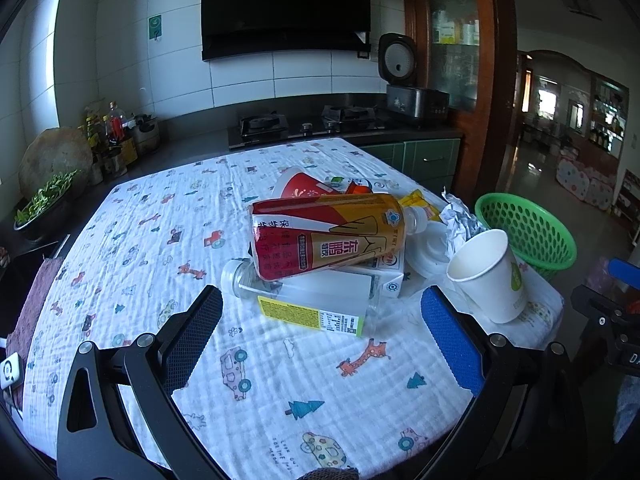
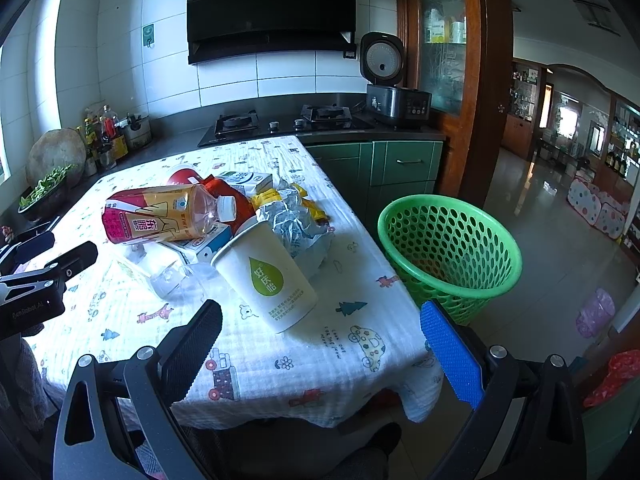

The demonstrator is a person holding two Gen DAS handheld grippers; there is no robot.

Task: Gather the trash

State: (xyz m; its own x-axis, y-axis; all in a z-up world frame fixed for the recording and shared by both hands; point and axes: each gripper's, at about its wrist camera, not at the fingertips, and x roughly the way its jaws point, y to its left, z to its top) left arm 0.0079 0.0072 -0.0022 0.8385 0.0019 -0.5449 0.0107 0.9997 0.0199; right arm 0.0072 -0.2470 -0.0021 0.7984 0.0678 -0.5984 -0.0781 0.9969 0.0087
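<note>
Paper cup (image 2: pixel 266 276): light, thin-walled, easily crushed; best pinched gently mid-body w/ right claw (image 2: pixel 320 344). Both claws, incl. left claw (image 1: pixel 322 328), seen wide, nothing held.

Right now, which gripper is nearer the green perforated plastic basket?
Right. The right gripper is open at the table's near right corner, the green perforated plastic basket just ahead to its right. The left gripper, also open, sits further left facing the bottle pile.

Near bench open, far side crowded

Bare cloth is lying open before both tongs; the tilted paper cup (image 2: pixel 266 276) and piled bottles (image 1: pixel 328 236) are blocking the way beyond.
</note>
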